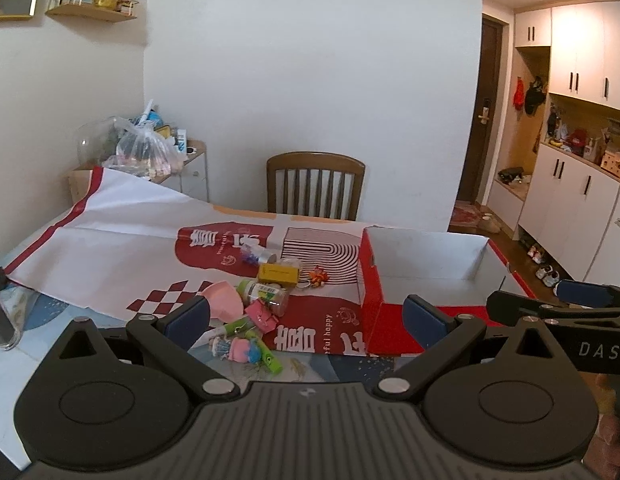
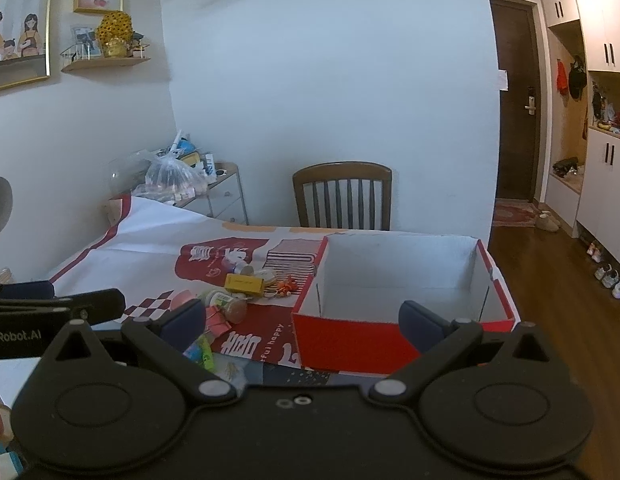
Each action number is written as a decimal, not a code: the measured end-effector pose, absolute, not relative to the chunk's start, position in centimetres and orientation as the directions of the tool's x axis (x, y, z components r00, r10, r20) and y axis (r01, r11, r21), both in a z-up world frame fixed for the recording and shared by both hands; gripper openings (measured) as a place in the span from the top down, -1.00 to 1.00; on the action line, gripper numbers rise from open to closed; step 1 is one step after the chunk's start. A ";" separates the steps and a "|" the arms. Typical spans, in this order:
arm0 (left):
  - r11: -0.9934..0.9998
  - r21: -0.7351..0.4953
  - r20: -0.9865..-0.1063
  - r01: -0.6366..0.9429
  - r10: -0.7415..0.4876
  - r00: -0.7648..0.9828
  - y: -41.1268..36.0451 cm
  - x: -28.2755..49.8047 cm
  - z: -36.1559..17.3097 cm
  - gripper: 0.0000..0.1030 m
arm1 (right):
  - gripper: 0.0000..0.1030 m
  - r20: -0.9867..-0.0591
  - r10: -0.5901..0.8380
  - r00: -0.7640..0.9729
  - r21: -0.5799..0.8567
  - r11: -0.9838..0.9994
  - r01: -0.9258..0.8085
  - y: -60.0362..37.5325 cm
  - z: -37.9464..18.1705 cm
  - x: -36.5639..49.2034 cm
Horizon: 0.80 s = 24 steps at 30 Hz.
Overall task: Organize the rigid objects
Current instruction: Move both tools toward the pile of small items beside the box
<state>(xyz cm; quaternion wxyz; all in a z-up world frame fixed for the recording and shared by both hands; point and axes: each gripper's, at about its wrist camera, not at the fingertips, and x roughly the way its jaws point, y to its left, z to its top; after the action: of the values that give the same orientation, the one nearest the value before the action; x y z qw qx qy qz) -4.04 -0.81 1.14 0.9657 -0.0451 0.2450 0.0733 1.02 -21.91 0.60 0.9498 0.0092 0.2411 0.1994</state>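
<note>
A pile of small items lies on the red-and-white cloth left of a red box with a white inside (image 1: 425, 268) (image 2: 397, 276). The pile holds a yellow box (image 1: 278, 272) (image 2: 244, 283), a clear jar with a green label (image 1: 266, 295) (image 2: 226, 304), a pink bowl (image 1: 222, 300), a pink clip (image 1: 262, 317), a green tube with a small doll (image 1: 246, 347), a small tin (image 1: 257, 254) and an orange keychain (image 1: 317, 277). My left gripper (image 1: 306, 318) is open and empty, above the table's near edge before the pile. My right gripper (image 2: 304, 320) is open and empty, before the box's near wall.
A wooden chair (image 1: 314, 184) stands at the table's far side. A side cabinet with plastic bags (image 1: 150, 148) is at the far left. A clear glass (image 1: 2, 320) stands at the table's left edge. Shoes and cupboards line the hallway (image 2: 601, 240) on the right.
</note>
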 end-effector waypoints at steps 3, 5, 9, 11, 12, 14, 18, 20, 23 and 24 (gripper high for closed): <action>0.983 -0.048 -0.470 -0.175 0.132 0.872 -0.9 -4.6 1.2 -1.00 | -1.00 -0.450 0.395 0.801 0.115 0.915 -0.387 -21.9 0.6 0.9; 0.982 -0.048 -0.470 -0.181 0.138 0.872 -0.9 -4.8 1.2 -1.00 | -1.00 -0.450 0.404 0.797 0.118 0.911 -0.395 -21.8 0.5 0.9; 0.980 -0.047 -0.464 -0.191 0.148 0.873 -0.8 -5.1 1.2 -1.00 | -1.00 -0.445 0.423 0.789 0.119 0.902 -0.416 -21.6 0.5 0.9; 0.979 -0.054 -0.466 -0.198 0.151 0.872 -0.6 -5.1 1.3 -1.00 | -1.00 -0.441 0.434 0.785 0.119 0.896 -0.428 -21.5 0.6 0.9; 0.978 -0.056 -0.466 -0.200 0.152 0.872 -0.5 -5.1 1.3 -1.00 | -1.00 -0.439 0.437 0.785 0.118 0.894 -0.432 -21.5 0.6 1.0; 0.978 -0.056 -0.462 -0.201 0.153 0.873 -0.3 -5.0 1.4 -1.00 | -1.00 -0.436 0.440 0.785 0.119 0.893 -0.434 -21.3 0.6 1.1; 0.978 -0.057 -0.465 -0.200 0.151 0.872 0.1 -4.7 1.3 -1.00 | -1.00 -0.439 0.442 0.782 0.125 0.892 -0.435 -20.8 0.5 1.4; 0.977 -0.062 -0.469 -0.203 0.151 0.870 0.5 -4.5 1.2 -1.00 | -1.00 -0.442 0.444 0.779 0.125 0.891 -0.437 -20.4 0.5 1.6; 0.977 -0.070 -0.472 -0.199 0.144 0.870 1.2 -4.1 1.1 -1.00 | -1.00 -0.443 0.443 0.780 0.124 0.892 -0.436 -19.8 0.5 1.9; 0.978 -0.070 -0.472 -0.199 0.143 0.870 1.4 -4.0 1.0 -1.00 | -1.00 -0.445 0.442 0.779 0.125 0.892 -0.435 -19.6 0.4 2.0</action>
<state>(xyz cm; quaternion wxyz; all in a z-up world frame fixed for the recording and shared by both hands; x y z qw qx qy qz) -4.03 1.42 0.99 0.9652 -0.0581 0.2390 0.0885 2.03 -19.58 0.41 0.9430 0.0078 0.2379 0.2324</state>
